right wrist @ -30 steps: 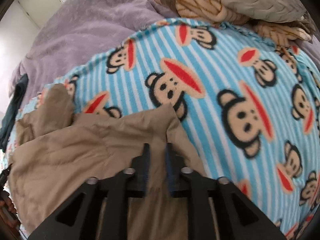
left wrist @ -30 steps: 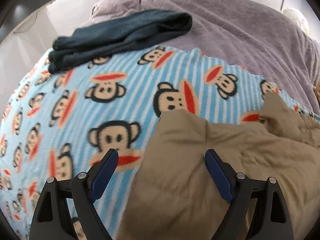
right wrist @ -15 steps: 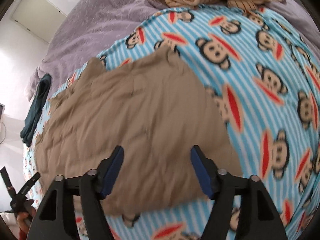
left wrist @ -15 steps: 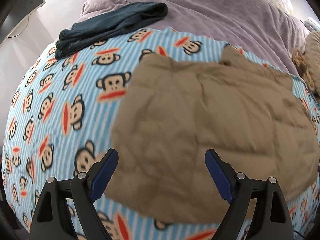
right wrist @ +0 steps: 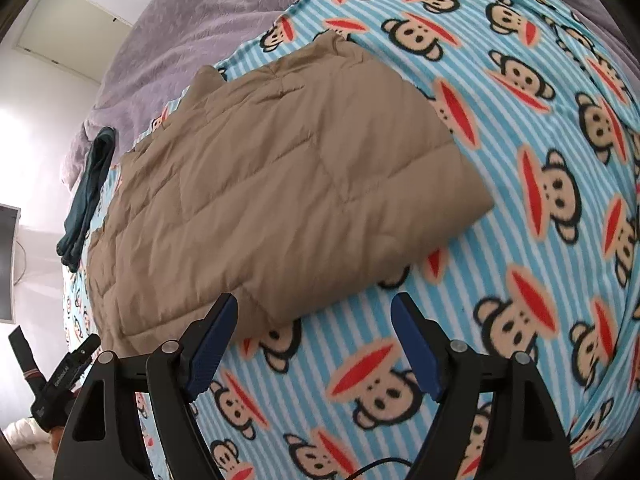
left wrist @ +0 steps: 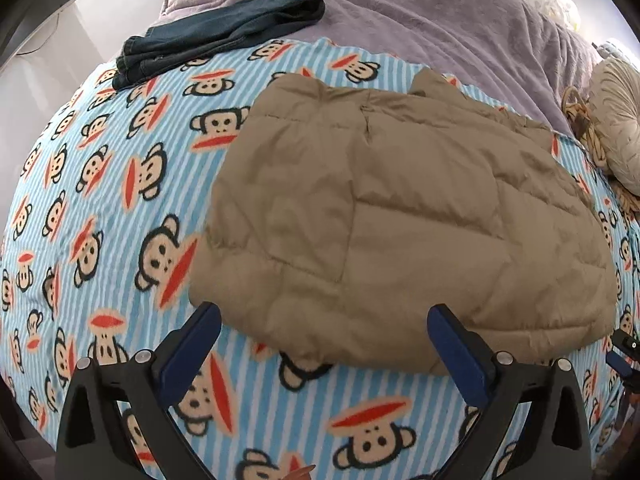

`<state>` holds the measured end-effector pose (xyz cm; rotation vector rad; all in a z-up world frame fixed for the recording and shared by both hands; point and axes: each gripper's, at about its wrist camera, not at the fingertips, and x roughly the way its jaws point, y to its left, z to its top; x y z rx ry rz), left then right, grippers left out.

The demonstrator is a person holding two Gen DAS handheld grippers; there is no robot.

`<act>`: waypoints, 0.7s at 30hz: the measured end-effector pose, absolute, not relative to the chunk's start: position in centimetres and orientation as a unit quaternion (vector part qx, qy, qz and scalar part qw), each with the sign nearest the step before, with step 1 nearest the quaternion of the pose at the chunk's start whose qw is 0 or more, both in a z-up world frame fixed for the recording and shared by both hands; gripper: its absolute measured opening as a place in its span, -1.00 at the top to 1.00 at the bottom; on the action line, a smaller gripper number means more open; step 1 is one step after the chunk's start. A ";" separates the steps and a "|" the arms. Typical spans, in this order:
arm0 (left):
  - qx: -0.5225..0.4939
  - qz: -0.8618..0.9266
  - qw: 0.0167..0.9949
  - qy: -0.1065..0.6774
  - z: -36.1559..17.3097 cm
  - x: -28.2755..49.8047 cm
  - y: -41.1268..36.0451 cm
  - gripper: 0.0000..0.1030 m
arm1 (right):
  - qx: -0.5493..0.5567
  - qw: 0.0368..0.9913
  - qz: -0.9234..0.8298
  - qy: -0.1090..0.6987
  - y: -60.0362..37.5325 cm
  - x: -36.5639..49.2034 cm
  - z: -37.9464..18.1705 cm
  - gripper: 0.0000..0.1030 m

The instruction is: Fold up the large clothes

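**Grippers off the jacket, fold laid down**

Left wrist view. Left gripper point(left wrist: 322, 334) stood with its blue pads wide apart and nothing between them. A second earlier it was low over the tan jacket point(left wrist: 404, 220) near a loose flap; half a second ago it had already drawn back, and now it sat further back again, above the monkey-print blanket point(left wrist: 100, 208). The jacket lay flat in a rough rectangle ahead of the fingers, its near edge just beyond the tips and not touching them. Folded dark jeans point(left wrist: 216, 36) lay well apart at the far left, partly on the purple bedspread point(left wrist: 440, 24).

Right wrist view. Right gripper point(right wrist: 314, 336) had been pinched on the jacket point(right wrist: 272, 184) a second earlier; half a second ago it was open, and it was open now, holding nothing. The jacket's near corner lay just ahead of the left pad, the rest stretching up and left. The blanket point(right wrist: 540, 160) filled the right side.

Judgement: this fold looked placed and released. The jacket appeared compact; either one more fold or the next garment would follow.
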<state>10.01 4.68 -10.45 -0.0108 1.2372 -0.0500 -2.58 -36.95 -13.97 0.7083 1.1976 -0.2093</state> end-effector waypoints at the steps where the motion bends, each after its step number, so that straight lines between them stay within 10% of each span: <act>1: -0.005 -0.024 0.814 0.581 -10.4 9.9 4.7 -1.00 | 0.329 0.761 -0.096 0.551 -36.8 -2.8 -14.0 -0.59; 21: -0.081 -0.028 0.786 0.613 -12.4 8.2 7.2 -1.00 | 0.460 0.696 -0.052 0.549 -34.4 -3.9 -17.5 -0.99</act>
